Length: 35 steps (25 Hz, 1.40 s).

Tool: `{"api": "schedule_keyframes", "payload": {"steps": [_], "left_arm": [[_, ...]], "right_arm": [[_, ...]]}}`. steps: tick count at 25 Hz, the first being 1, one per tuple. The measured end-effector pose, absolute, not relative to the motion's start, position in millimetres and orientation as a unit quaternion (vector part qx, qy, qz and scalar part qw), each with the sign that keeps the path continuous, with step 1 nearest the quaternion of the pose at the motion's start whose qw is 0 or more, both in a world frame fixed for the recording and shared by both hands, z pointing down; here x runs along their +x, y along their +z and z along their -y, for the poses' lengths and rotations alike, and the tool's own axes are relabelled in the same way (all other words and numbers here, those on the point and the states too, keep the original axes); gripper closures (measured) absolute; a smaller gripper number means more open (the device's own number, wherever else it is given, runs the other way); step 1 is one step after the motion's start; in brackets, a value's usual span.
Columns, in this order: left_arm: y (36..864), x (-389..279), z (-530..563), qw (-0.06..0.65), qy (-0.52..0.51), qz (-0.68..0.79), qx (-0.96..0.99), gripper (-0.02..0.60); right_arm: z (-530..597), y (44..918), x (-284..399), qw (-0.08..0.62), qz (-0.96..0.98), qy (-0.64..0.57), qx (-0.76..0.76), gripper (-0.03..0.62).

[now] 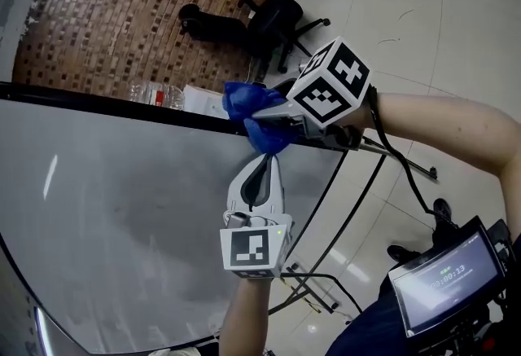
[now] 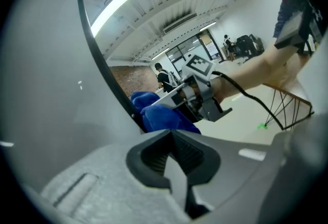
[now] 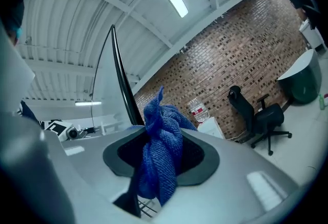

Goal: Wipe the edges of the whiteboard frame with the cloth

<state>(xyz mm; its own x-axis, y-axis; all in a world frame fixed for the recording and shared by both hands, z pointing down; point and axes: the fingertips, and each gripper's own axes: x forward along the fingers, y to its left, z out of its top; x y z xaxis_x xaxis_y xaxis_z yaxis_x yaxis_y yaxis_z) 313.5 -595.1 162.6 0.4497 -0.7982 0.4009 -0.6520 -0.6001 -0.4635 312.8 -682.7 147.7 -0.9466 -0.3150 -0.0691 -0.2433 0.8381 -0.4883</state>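
Right gripper point(image 1: 264, 120): enters from 3 o'clock, jaws clamped on a bunched blue cloth point(image 1: 247, 102).
Cloth: at the black frame point(image 1: 122, 102) on the whiteboard's point(image 1: 106, 208) 1 o'clock edge.
Left gripper point(image 1: 266, 160): at the cloth's 6 o'clock, jaws fully together, holding nothing, tips just beside the cloth.
Chair point(image 1: 273, 20): 12 o'clock, on the floor.

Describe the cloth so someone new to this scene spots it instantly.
The big pale whiteboard fills the head view's left, bounded by a thin black frame. At that frame, the right gripper clamps a bunched blue knitted cloth. It is the only bright blue thing; the shut left gripper just below holds nothing.
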Motion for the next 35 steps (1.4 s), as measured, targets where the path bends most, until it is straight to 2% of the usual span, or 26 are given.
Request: {"api": "schedule_keyframes", "payload": {"steps": [3, 7, 10, 15, 18, 23, 27, 35], "left_arm": [[178, 294, 590, 0.116, -0.301, -0.426, -0.845, 0.578], [185, 298, 588, 0.105, -0.305, -0.423, -0.847, 0.578], [206, 290, 583, 0.098, -0.309, -0.422, -0.847, 0.578], [215, 286, 583, 0.082, -0.318, -0.42, -0.846, 0.578], [248, 285, 585, 0.079, -0.323, -0.418, -0.845, 0.578], [282, 285, 580, 0.017, -0.322, -0.425, -0.846, 0.578], [295, 270, 571, -0.028, -0.319, -0.431, -0.844, 0.578], [309, 266, 571, -0.051, -0.306, -0.411, -0.857, 0.578]], "right_arm": [[677, 160, 295, 0.063, -0.958, -0.232, -0.159, 0.442], [679, 164, 296, 0.005, -0.969, -0.138, -0.204, 0.442], [677, 174, 293, -0.002, -0.968, -0.093, -0.233, 0.442], [689, 178, 313, 0.075, -0.948, -0.19, -0.245, 0.441], [698, 218, 328, 0.12, -0.925, -0.263, -0.246, 0.442], [705, 273, 334, 0.172, -0.881, -0.355, -0.262, 0.442], [701, 272, 323, 0.207, -0.863, -0.381, -0.259, 0.442], [700, 290, 328, 0.255, -0.825, -0.437, -0.253, 0.444]]}}
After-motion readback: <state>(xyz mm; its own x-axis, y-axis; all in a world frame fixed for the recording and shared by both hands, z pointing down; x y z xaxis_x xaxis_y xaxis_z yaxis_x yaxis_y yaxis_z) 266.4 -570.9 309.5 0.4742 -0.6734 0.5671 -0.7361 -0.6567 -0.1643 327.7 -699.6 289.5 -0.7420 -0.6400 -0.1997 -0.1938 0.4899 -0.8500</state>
